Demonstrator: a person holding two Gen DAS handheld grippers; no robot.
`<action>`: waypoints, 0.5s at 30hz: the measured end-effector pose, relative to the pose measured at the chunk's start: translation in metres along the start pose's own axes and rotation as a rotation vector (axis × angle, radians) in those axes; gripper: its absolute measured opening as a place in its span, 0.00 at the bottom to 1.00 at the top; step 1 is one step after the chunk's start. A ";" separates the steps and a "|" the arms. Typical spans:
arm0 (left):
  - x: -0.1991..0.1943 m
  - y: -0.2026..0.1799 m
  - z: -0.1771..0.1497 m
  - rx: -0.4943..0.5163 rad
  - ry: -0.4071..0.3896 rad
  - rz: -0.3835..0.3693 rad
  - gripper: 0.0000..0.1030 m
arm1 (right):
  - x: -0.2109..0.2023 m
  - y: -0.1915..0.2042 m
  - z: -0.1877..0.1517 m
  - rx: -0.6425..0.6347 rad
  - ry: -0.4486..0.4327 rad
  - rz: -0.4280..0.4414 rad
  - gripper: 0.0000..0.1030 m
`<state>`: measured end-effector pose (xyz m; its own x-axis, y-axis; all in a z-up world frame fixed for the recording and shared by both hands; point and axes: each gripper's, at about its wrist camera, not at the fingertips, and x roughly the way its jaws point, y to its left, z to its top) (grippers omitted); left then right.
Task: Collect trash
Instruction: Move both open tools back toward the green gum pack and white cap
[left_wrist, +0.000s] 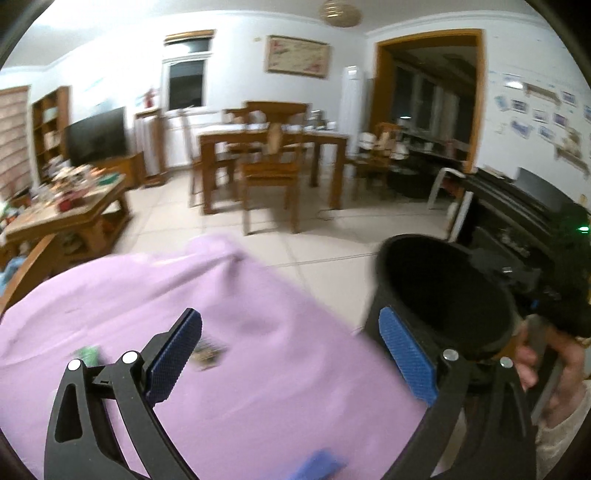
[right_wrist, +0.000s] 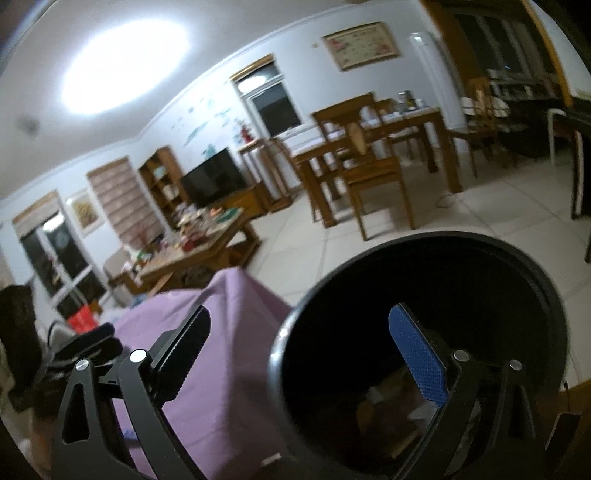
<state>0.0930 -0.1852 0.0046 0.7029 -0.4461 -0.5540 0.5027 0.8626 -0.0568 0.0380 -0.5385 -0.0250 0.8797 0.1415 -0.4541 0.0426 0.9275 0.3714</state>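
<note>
A black round trash bin (left_wrist: 443, 295) shows at the right in the left wrist view, beside a table covered with a purple cloth (left_wrist: 184, 295). Small wrappers lie on the cloth: a dark one (left_wrist: 208, 354), a green one (left_wrist: 88, 354) and a blue one (left_wrist: 321, 465). My left gripper (left_wrist: 291, 354) is open and empty above the cloth. In the right wrist view my right gripper (right_wrist: 306, 354) stands wide, its left finger (right_wrist: 184, 350) outside the bin's (right_wrist: 424, 332) rim and its right finger (right_wrist: 417, 358) inside. Paper scraps (right_wrist: 388, 406) lie in the bin. Whether the fingers press the wall is unclear.
A wooden dining table with chairs (left_wrist: 273, 155) stands across the tiled floor. A cluttered coffee table (left_wrist: 70, 206) and a TV (left_wrist: 98, 134) are at the left. A black piano (left_wrist: 517, 206) is at the right. A person's hand (left_wrist: 535, 362) holds the right gripper's handle.
</note>
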 end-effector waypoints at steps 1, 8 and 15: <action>-0.002 0.014 -0.003 -0.014 0.011 0.021 0.93 | 0.005 0.011 0.000 -0.022 0.012 0.014 0.93; -0.003 0.106 -0.022 -0.108 0.129 0.217 0.82 | 0.045 0.090 -0.008 -0.188 0.133 0.093 0.70; 0.024 0.132 -0.030 -0.085 0.262 0.201 0.59 | 0.093 0.173 -0.025 -0.356 0.276 0.172 0.67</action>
<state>0.1612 -0.0752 -0.0408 0.6249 -0.1987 -0.7550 0.3158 0.9487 0.0118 0.1153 -0.3566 -0.0232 0.6992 0.3452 -0.6261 -0.3000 0.9365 0.1813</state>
